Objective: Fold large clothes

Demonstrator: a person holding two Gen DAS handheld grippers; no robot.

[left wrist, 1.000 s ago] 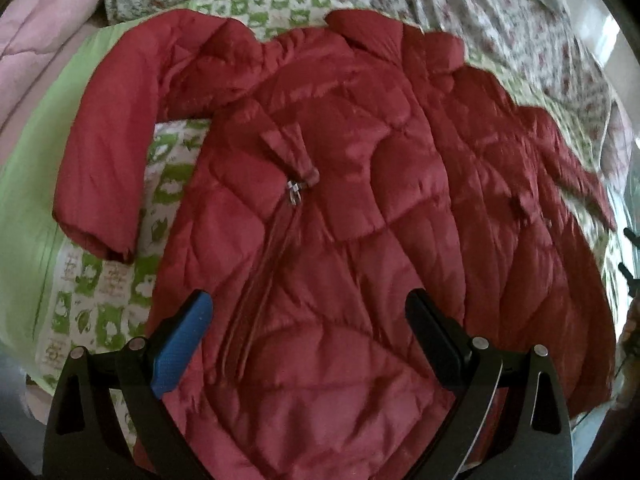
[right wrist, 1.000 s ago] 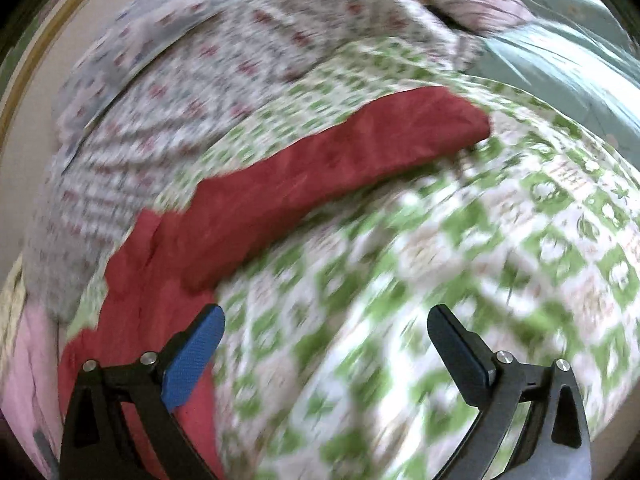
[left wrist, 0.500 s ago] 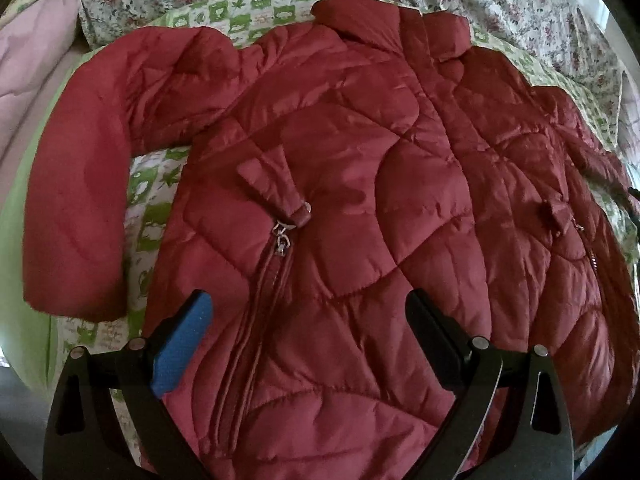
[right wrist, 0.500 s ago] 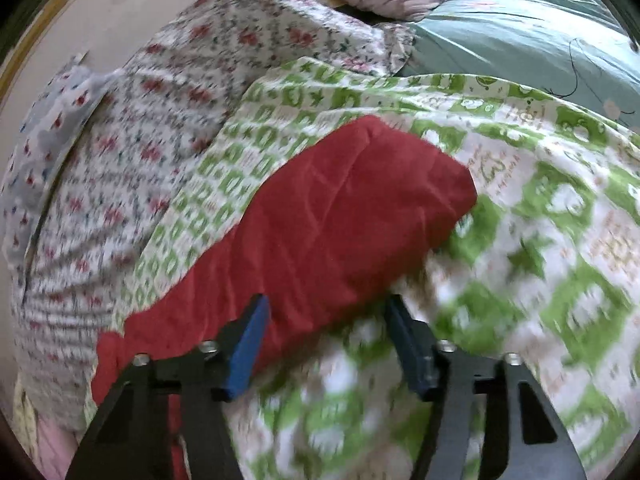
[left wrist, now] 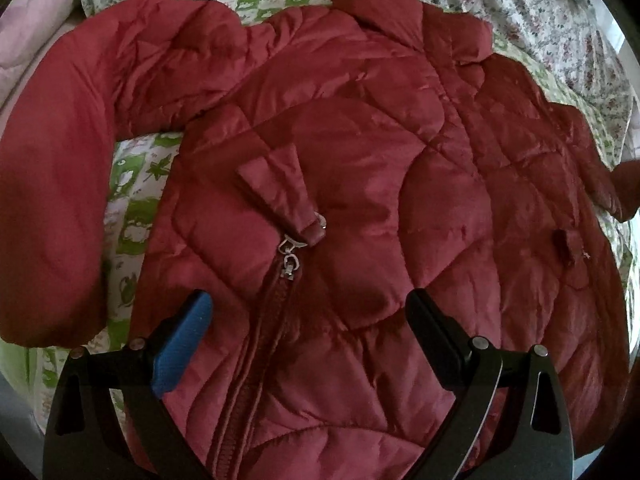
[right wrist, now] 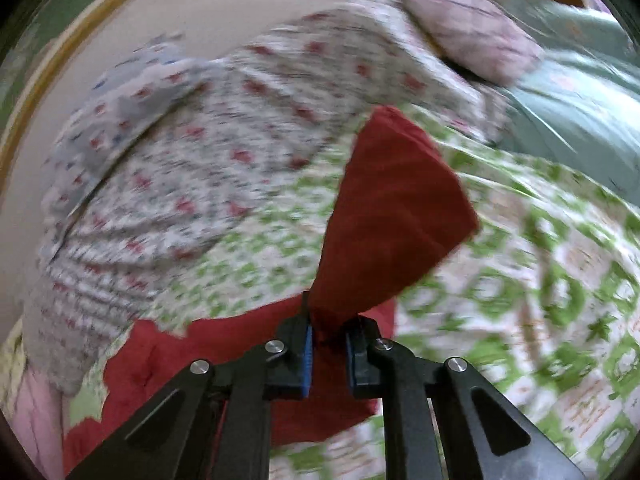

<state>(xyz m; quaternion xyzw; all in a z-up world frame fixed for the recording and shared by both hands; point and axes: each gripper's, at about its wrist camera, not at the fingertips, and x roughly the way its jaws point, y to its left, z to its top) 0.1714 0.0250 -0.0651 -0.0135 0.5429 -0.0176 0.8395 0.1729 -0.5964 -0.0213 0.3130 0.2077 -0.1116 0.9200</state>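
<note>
Left wrist view first: the red quilted jacket (left wrist: 360, 208) lies spread front-up across the green-and-white patterned blanket (left wrist: 132, 216), collar toward the far edge of the bed where the floral sheet (left wrist: 560, 24) begins. One sleeve (left wrist: 52, 208) bends out and down along the blanket's left side, cuff near the bed's near-left corner, with a strip of blanket showing between sleeve and body. The zipper (left wrist: 276, 304) runs up the front and its metal pull (left wrist: 290, 270) sits just below a small fabric tab (left wrist: 280, 196). The left gripper (left wrist: 308, 328) hovers over the jacket's lower front, jaws spread wide, blue pad on one finger, nothing between them, no contact that I can see. At the right edge of the bed the far sleeve trails off, partly out of sight.

Over to the right wrist view, and it's blurred. The right gripper (right wrist: 328, 344) has just snapped its jaws together, and red fabric is pinched between them: that's the other sleeve (right wrist: 392, 216), clamped near its cuff end and lifted off the blanket (right wrist: 560, 288), standing up and leaning away from the camera. More of the jacket (right wrist: 208, 360) lies flat below and to the left of the fingers. Beyond it, the floral sheet (right wrist: 192, 152) is bunched along the far side, a pinkish pillow (right wrist: 472, 36) sits at the far-right corner, and a pale green cover (right wrist: 580, 92) lies beside it.
</note>
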